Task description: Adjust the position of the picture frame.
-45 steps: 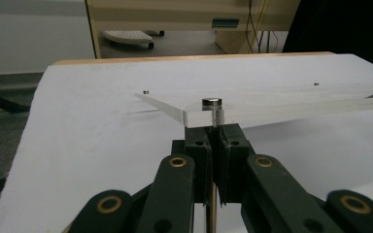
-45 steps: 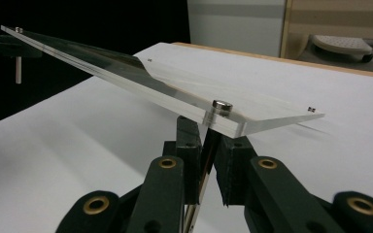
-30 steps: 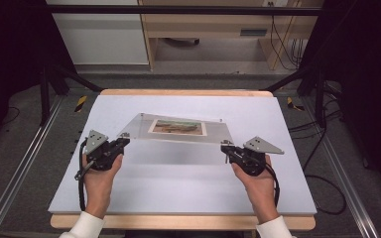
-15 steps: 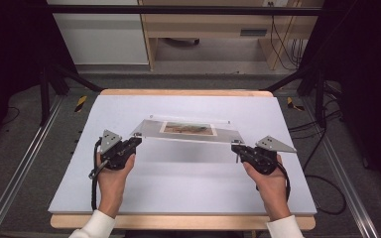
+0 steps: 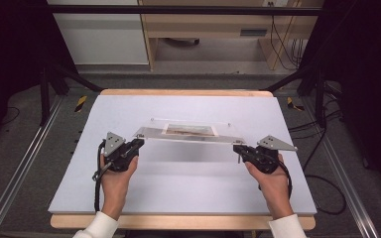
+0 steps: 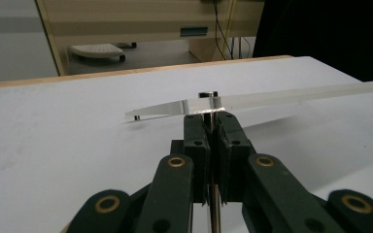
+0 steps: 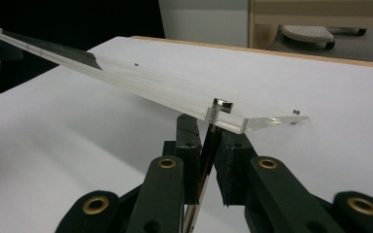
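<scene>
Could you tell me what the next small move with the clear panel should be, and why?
Probably lower both ends together, level, until it rests on the table. The clear acrylic panel hangs above the white table, casting a shadow under it. The left gripper and the right gripper are each shut on a thin metal post beneath a near corner, so uneven motion could tilt or twist it.

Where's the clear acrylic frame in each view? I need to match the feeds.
High view: the frame hangs mid-table, held at both ends by the left gripper and right gripper.
Left gripper view: seen edge-on, running from centre to the right edge.
Right gripper view: slanting from the top left down to the centre.
Shared landmark: the white table beneath it.
</scene>
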A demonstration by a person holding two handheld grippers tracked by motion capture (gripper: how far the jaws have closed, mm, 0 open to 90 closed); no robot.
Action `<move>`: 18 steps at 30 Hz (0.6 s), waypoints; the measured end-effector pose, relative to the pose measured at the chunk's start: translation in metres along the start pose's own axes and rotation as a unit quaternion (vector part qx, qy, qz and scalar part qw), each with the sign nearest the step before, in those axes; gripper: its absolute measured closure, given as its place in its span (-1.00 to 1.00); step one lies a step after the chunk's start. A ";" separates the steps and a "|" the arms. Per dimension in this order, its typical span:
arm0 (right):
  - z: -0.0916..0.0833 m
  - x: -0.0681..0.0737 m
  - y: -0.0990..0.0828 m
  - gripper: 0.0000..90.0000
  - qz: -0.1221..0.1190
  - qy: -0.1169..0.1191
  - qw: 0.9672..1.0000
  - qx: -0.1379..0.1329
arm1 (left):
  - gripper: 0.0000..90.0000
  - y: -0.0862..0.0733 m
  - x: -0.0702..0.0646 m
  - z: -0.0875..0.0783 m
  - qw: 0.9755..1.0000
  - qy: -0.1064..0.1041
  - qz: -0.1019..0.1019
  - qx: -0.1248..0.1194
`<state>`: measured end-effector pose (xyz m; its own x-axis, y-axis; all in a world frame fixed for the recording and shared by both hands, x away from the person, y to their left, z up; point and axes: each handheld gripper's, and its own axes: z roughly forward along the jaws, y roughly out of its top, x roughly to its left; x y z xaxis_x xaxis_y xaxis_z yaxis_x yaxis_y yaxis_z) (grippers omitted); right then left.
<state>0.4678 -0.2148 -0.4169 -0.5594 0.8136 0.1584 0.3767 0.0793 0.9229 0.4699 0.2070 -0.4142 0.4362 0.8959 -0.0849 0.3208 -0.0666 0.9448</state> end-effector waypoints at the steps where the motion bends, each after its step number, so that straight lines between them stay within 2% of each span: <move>1: 0.000 0.000 0.000 0.80 0.000 0.000 1.000 0.000 | 0.86 0.000 0.000 0.000 1.000 0.000 0.000 0.000; 13: 0.000 0.001 -0.003 0.81 -0.005 -0.002 1.000 0.006 | 0.85 -0.008 -0.003 -0.003 1.000 0.001 -0.001 0.012; 18: -0.001 0.000 -0.004 0.82 -0.004 -0.002 1.000 0.010 | 0.85 -0.011 -0.004 -0.005 1.000 -0.005 -0.004 0.017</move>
<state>0.4656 -0.2160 -0.4207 -0.5598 0.8151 0.1490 0.3862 0.0976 0.9172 0.4603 0.2059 -0.4229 0.4424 0.8916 -0.0963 0.3525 -0.0741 0.9329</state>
